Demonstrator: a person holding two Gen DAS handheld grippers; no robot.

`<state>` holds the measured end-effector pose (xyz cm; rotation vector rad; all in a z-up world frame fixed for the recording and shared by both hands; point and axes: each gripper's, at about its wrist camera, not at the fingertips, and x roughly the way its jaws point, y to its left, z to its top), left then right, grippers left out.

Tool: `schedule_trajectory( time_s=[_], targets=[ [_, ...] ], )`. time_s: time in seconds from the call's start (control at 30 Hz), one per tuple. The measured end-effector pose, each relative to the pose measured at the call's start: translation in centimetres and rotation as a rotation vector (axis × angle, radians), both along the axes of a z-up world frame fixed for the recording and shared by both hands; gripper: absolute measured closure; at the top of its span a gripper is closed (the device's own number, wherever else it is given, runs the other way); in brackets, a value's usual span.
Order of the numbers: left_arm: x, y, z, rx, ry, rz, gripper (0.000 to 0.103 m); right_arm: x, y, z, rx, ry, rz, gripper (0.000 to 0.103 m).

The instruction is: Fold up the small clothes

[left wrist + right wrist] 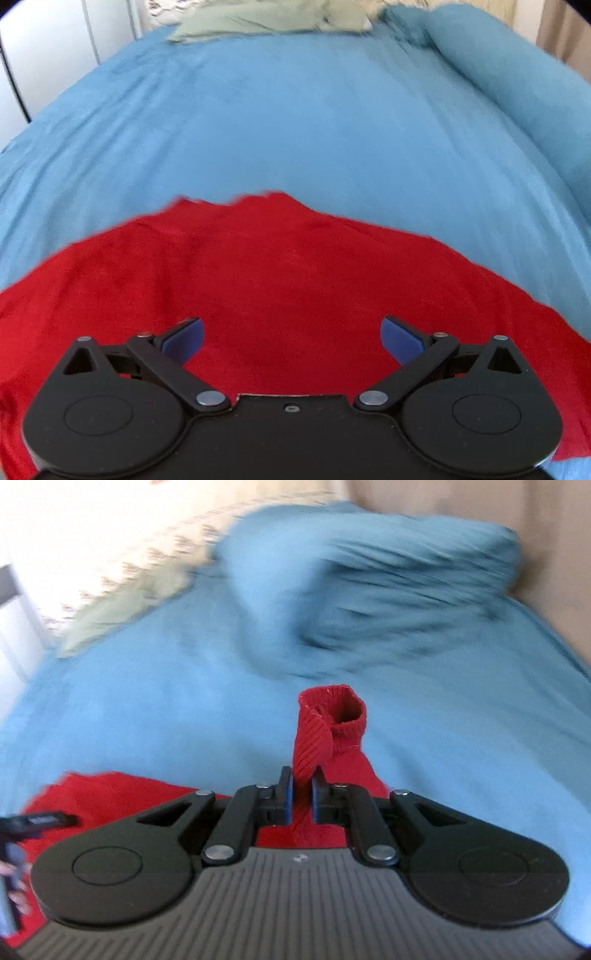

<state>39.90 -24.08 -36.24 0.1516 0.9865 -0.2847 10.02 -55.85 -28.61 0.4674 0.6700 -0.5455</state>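
My right gripper (300, 781) pinches the red sweater's (258, 280) cuff (332, 716), my left gripper (291, 334) gapes empty above it on the bed (295, 122): folding barely begun.

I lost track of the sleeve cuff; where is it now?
In the right wrist view, the ribbed cuff stands centre frame, pinched by the right gripper, above the blue bedsheet.

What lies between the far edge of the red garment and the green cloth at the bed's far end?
Only bare blue bedsheet separates the red garment from the green cloth, in the left wrist view.
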Motion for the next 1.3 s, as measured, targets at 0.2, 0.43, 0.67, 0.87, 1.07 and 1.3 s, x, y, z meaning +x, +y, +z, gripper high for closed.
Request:
schedule_trajectory(
  time_s=[0.2, 0.43, 0.67, 0.87, 1.07, 1.3],
  targets=[
    [0.6, 9.5, 3.4, 0.011, -0.091, 0.12, 0.0, 9.9, 10.3, 2.1, 0.07, -0.139, 0.206, 0.078],
    [0.0, 22.2, 4.4, -0.01, -0.118, 0.301, 0.0, 19.7, 25.9, 0.6, 0.153, -0.2, 0.479, 0.078],
    [-0.2, 29.9, 2.5, -0.04, -0.081, 0.38, 0.0, 25.7, 37.3, -4.6, 0.195, -0.13, 0.678, 0.078],
    [-0.8, 31.8, 1.7, -0.065, -0.076, 0.371, 0.0, 27.9, 41.9, -6.4, 0.189, -0.086, 0.754, 0.078],
    [0.0, 32.3, 1.3, -0.074, -0.093, 0.31, 0.0, 28.3, 43.0, -9.3, 0.193, -0.013, 0.78, 0.074],
    [0.3, 32.0, 2.3, -0.119, -0.091, 0.233, 0.0, 26.0, 40.8, -7.3, 0.209, -0.062, 0.768, 0.015]
  ],
)
